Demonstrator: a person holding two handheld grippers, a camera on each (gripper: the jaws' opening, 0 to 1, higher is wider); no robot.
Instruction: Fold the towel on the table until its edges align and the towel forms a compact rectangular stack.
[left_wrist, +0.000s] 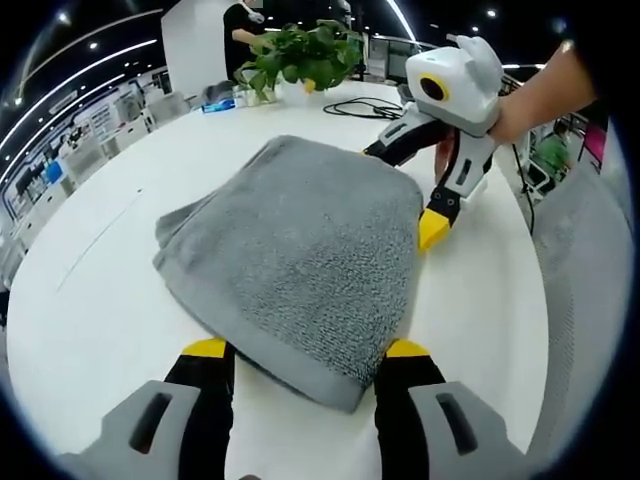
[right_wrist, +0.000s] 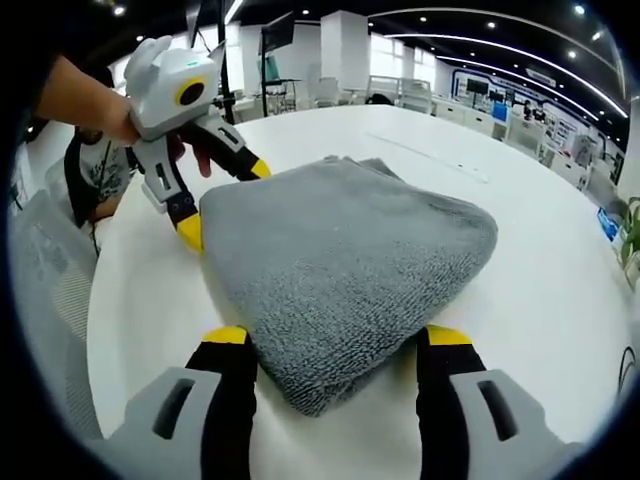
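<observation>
1. The grey towel (left_wrist: 300, 260) lay folded into a thick, roughly rectangular pad on the white table (left_wrist: 90, 300), near the table's edge where both grippers worked.
2. In the left gripper view, the left gripper (left_wrist: 305, 352) stood with its two yellow-tipped jaws spread wide, one on each side of the towel's near corner; the jaws were released and not pinching the cloth.
3. In that same view, the right gripper (left_wrist: 400, 190) came in from the upper right, held by a hand (left_wrist: 510, 115). One black jaw lay along the towel's far edge and the other, with its yellow tip, pointed down just beside the towel's right corner.
4. In the right gripper view, the right gripper (right_wrist: 338, 338) had its jaws apart as well, straddling the near corner of the towel (right_wrist: 350, 260), which hung slightly over the space between them. The jaws were slack, with no grip on the fabric.
5. In the right gripper view, the left gripper (right_wrist: 225, 200) appeared at the upper left, gripped by a hand (right_wrist: 110, 115); its jaws were splayed around the towel's far left corner.
6. A potted plant (left_wrist: 300, 55) and a black cable (left_wrist: 365, 108) sat at the far end of the table, well apart from the towel.
7. A person (right_wrist: 85, 175) sat beyond the table (right_wrist: 560, 300) edge behind the left gripper.
</observation>
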